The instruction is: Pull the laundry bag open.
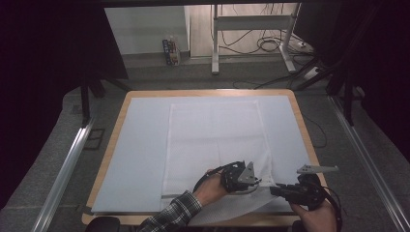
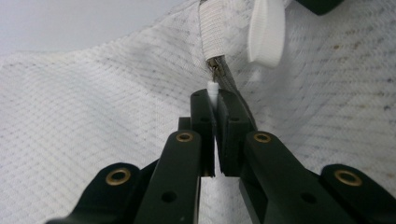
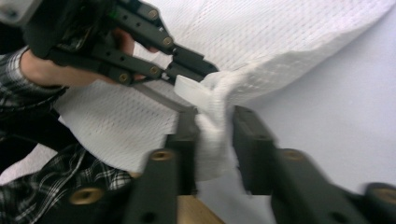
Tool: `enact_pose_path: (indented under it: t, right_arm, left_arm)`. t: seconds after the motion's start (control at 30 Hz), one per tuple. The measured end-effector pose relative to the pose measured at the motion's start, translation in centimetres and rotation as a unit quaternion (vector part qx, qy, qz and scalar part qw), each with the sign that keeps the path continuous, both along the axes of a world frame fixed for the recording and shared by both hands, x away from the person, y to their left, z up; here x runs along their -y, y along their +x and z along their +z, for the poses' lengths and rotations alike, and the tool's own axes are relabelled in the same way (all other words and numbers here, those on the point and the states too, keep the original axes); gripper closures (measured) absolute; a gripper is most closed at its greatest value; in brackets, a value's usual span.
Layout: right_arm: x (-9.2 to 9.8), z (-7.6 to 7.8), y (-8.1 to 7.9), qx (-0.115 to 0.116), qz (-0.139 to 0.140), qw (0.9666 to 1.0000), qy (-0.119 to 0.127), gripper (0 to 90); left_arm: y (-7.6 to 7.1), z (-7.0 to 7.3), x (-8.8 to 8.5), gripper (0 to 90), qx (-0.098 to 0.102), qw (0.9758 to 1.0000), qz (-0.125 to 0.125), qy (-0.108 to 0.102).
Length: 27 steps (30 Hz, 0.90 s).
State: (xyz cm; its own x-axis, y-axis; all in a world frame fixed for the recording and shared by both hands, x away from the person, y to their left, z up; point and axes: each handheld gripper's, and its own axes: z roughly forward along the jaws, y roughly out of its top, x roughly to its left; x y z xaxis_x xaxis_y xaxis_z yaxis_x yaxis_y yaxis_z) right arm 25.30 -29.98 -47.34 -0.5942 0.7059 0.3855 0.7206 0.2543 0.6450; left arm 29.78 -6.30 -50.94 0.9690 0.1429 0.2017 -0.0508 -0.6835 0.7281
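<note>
A white mesh bag (image 1: 212, 140) lies flat on the table, its near right corner lifted. My left gripper (image 1: 260, 183) is shut on the small white zipper pull (image 2: 212, 88) at the end of the grey zipper (image 2: 229, 81); the jaws press together on it (image 2: 215, 105). My right gripper (image 1: 273, 190) holds the bag's bunched corner fabric (image 3: 212, 149) between its jaws (image 3: 212, 126), just right of the left gripper (image 3: 194, 65). A white fabric loop (image 2: 266, 32) hangs beside the zipper end.
A pale mat (image 1: 138, 145) covers the wooden table (image 1: 302, 116). A plaid sleeve (image 1: 174, 212) comes in at the bottom edge. Metal rails (image 1: 67, 164) run along both sides of the table, and a desk frame with cables (image 1: 251, 38) stands beyond.
</note>
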Motion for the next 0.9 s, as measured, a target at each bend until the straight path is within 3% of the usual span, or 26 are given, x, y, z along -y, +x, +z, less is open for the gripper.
enact_pose_path:
  t: [0.17,0.33,0.57,0.63,0.73,0.8,0.9]
  right_arm:
    - [0.8,0.9,-0.1,0.019,-0.008,0.9994,0.027,57.2]
    - [1.5,1.7,0.0,0.038,-0.033,0.9979,0.042,50.0]
    - [0.4,0.7,2.0,0.000,-0.037,0.9988,0.032,44.7]
    - [0.2,-0.1,2.4,-0.022,-0.029,0.9987,0.036,57.1]
    - [0.5,-0.2,2.3,-0.027,-0.019,0.9987,0.040,78.6]
    - [0.6,-0.3,2.2,-0.030,-0.012,0.9986,0.042,84.7]
    - [0.6,-0.4,2.2,-0.029,-0.011,0.9988,0.039,86.0]
  left_arm:
    - [-0.2,0.3,0.3,87.2,0.002,1.0000,-0.003,0.000]
    - [-0.4,0.2,0.6,87.2,0.003,1.0000,-0.007,0.003]
    - [-0.6,0.2,0.8,87.2,0.004,1.0000,-0.008,0.003]
    - [-0.6,0.3,0.8,87.2,0.008,0.9999,-0.007,0.001]
    - [-0.6,0.4,0.9,87.2,0.007,0.9999,-0.009,-0.001]
    - [-0.7,0.2,1.0,87.2,0.007,0.9999,-0.008,0.001]
    - [-0.6,0.1,1.0,87.4,0.001,1.0000,-0.006,-0.001]
